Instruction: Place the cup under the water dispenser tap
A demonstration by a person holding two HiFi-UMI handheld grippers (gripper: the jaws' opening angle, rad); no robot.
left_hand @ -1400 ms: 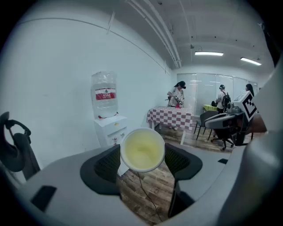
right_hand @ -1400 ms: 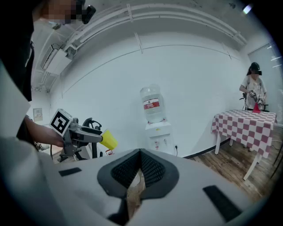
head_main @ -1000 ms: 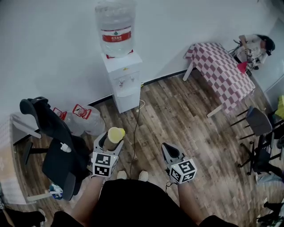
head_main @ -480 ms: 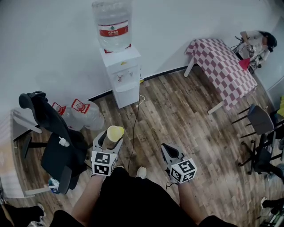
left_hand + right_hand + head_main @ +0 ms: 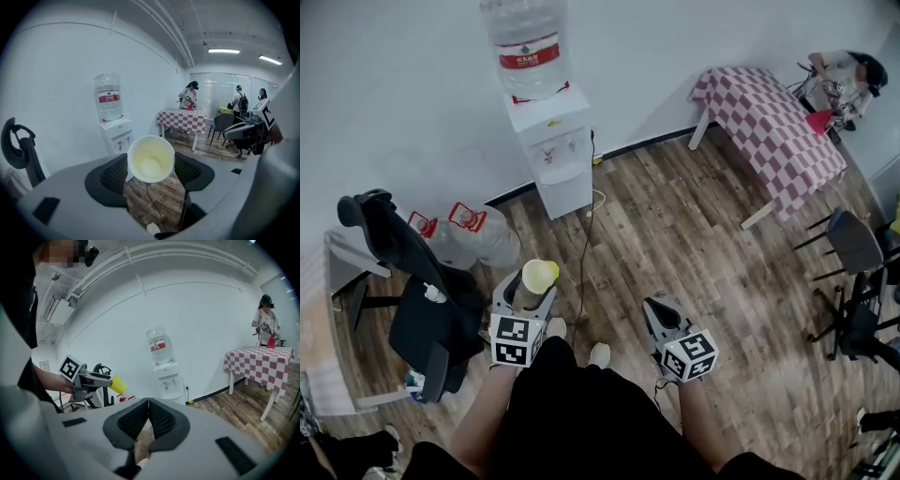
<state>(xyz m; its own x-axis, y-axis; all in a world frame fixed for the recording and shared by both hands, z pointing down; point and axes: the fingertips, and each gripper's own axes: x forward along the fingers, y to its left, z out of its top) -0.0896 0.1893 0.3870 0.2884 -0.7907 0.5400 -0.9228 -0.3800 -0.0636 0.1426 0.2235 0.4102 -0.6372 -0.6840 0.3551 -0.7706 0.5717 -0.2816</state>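
Observation:
A yellow paper cup (image 5: pixel 539 275) (image 5: pixel 150 158) (image 5: pixel 117 384) sits between the jaws of my left gripper (image 5: pixel 525 292), which is shut on it, mouth facing back at the camera. The white water dispenser (image 5: pixel 551 150) (image 5: pixel 115 135) (image 5: pixel 169 379) with a clear bottle on top stands against the wall, well ahead of the cup. Its taps (image 5: pixel 550 154) are over a recessed tray. My right gripper (image 5: pixel 662 317) (image 5: pixel 148 403) is shut and holds nothing, its pads touching.
A black office chair (image 5: pixel 417 309) stands close on the left, with two empty water jugs (image 5: pixel 464 236) beside it. A cable (image 5: pixel 584 253) runs across the wooden floor from the dispenser. A checkered table (image 5: pixel 769 136) and a person (image 5: pixel 844 75) are far right.
The dispenser has shifted up and left in the head view as the person stepped. Both grippers keep their pose, the cup still held.

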